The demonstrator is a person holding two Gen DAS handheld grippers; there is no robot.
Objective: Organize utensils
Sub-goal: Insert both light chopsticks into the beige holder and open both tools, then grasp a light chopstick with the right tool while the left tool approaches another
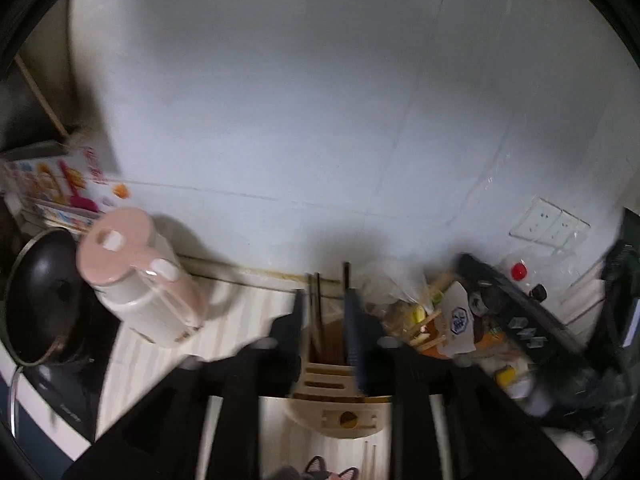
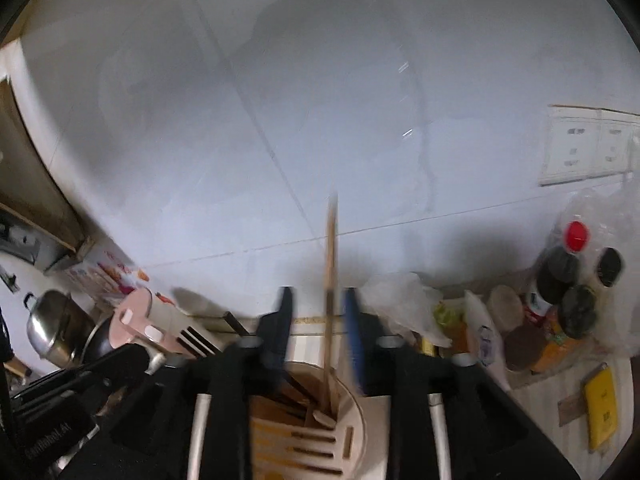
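Observation:
A beige utensil holder [image 1: 340, 400] with slots stands on the counter below both grippers. In the left wrist view, dark chopsticks [image 1: 318, 312] stand upright in it, between the fingers of my left gripper [image 1: 325, 320], which is open with gaps beside the sticks. In the right wrist view, a light wooden chopstick [image 2: 331, 272] stands in the holder [image 2: 352, 432] between the fingers of my right gripper [image 2: 319, 324], also open and not pressing on it. More dark chopsticks [image 2: 298, 388] lean inside the holder. A loose pair of chopsticks [image 1: 370, 460] lies on the counter in front.
A jug with a pink lid [image 1: 136, 276] and a black pan [image 1: 44, 296] stand at the left, a colourful box [image 1: 68, 184] behind them. Bottles and jars [image 2: 560, 304], plastic bags [image 2: 404, 304] and a yellow packet [image 2: 600, 408] crowd the right. Wall sockets [image 2: 588, 144] sit on the tiled wall.

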